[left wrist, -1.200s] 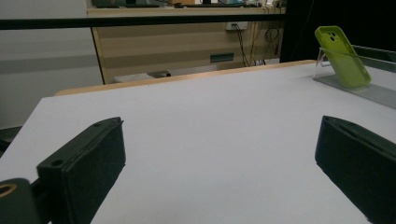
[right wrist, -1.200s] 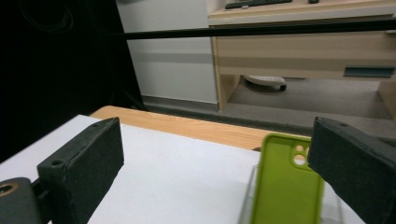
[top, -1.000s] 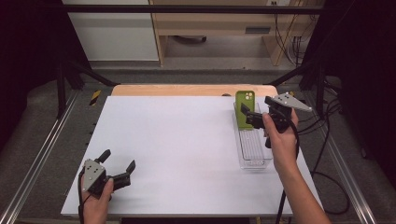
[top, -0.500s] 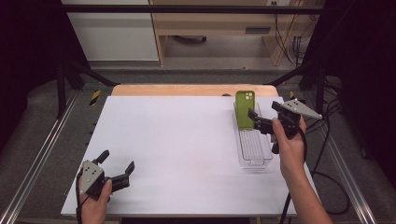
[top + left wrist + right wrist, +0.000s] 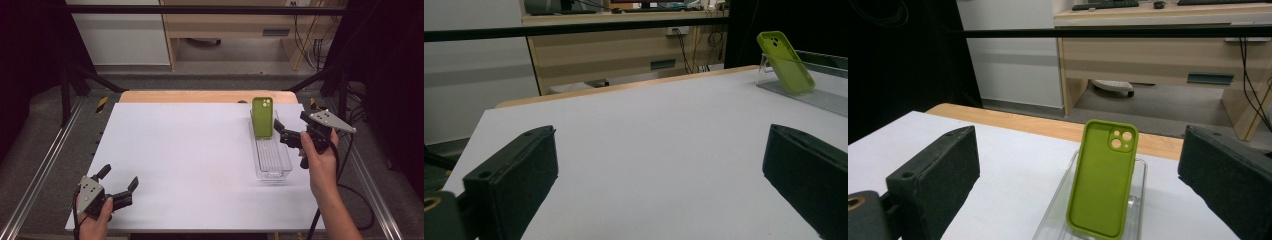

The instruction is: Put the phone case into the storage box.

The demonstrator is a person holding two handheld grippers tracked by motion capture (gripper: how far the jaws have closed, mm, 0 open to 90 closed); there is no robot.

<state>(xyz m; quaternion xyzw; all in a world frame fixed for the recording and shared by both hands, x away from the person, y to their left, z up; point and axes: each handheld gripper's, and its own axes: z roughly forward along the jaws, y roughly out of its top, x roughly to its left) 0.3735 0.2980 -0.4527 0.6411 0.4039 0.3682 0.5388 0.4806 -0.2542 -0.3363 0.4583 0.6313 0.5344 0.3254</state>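
Your right gripper (image 5: 279, 131) sits just beside the clear tray (image 5: 272, 167) at the table's right side, jaws spread wide and holding nothing. In the right gripper view the green phone case (image 5: 1102, 185) stands between the two black jaws but farther off, not yet within their reach. The case stands upright at the tray's far end, its foot in the tray and its back, with the camera cut-outs, turned toward you; in the left gripper view it leans back against a clear support (image 5: 767, 66). Nothing touches it.

Your left gripper (image 5: 119, 189) rests at the near left corner of the white table (image 5: 190, 150), well apart from the tray, jaws likewise apart and empty.

Finding: the step in hand appears to be the approach to the case, with the grasp not yet made.

Requirement for the next move: bring the right gripper forward until the case's two long edges lie between the pads, keep the jaws level with the upper half of the case, then close. The case looks soft and light, so a gentle squeeze should suffice. Mind the tray wall; a jaw that catches it could shift the tray or tip the case. The left gripper could steady the tray's near end if needed
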